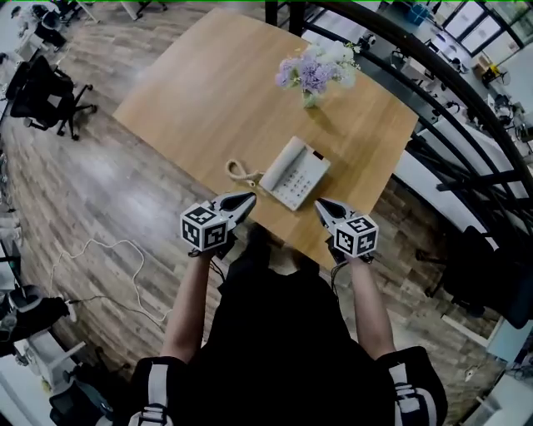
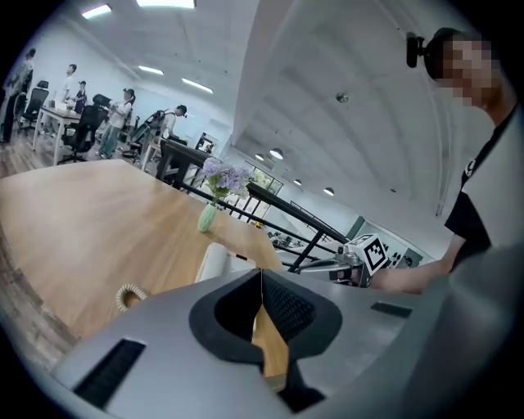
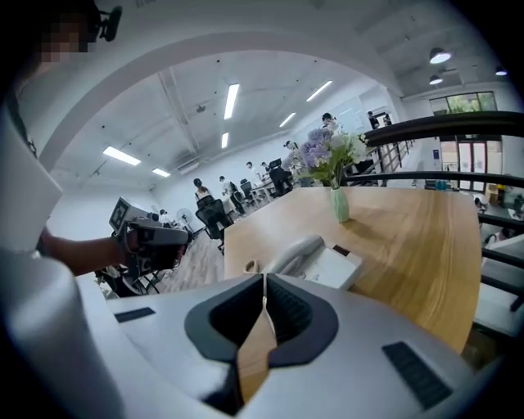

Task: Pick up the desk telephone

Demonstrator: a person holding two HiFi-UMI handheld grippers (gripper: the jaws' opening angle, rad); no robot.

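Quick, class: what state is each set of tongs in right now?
Left tongs: closed, holding nothing.
Right tongs: closed, holding nothing.

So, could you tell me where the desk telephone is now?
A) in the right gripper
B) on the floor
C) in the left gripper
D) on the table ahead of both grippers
D: the desk telephone lies on the table, beyond the left gripper and right gripper, both shut on nothing.

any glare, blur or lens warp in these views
Head view: fisheye bows the table edges; desk telephone sharp, evenly lit, flower vase throws a soft shadow. Left gripper view: ceiling lights blow out white. Right gripper view: railing curves, corners vignette black.
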